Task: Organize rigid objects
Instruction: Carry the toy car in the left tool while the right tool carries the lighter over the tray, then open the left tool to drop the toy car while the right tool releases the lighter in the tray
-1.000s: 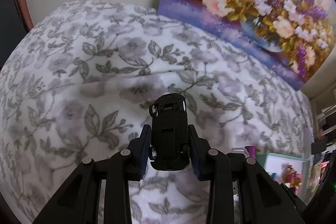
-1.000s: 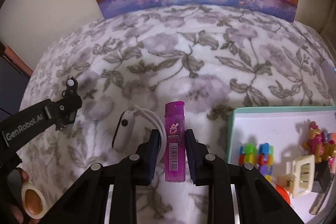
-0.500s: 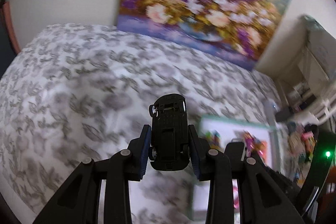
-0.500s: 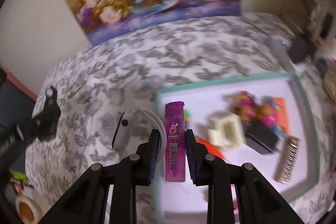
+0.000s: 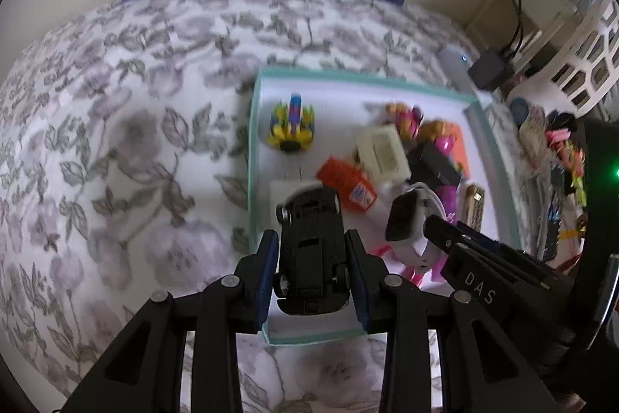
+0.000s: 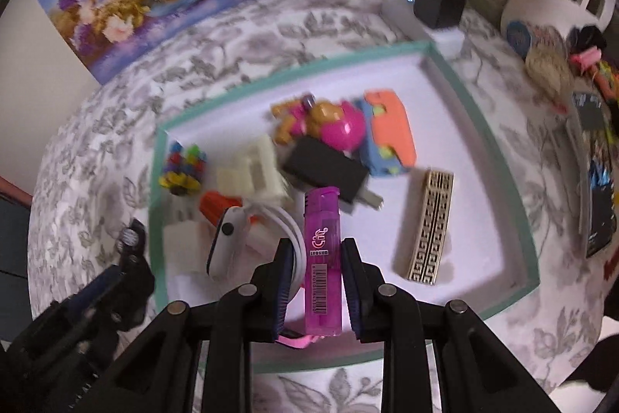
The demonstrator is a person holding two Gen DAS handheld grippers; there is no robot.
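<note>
Left wrist view: left gripper jaws clamp black toy car over teal-rimmed tray's near-left edge; right gripper jaws clamp purple translucent lighter above tray's bare front floor.

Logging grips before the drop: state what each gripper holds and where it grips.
Left gripper clamps the black toy car by its sides, underside facing the camera. Right gripper clamps the purple lighter across its lower body.
</note>
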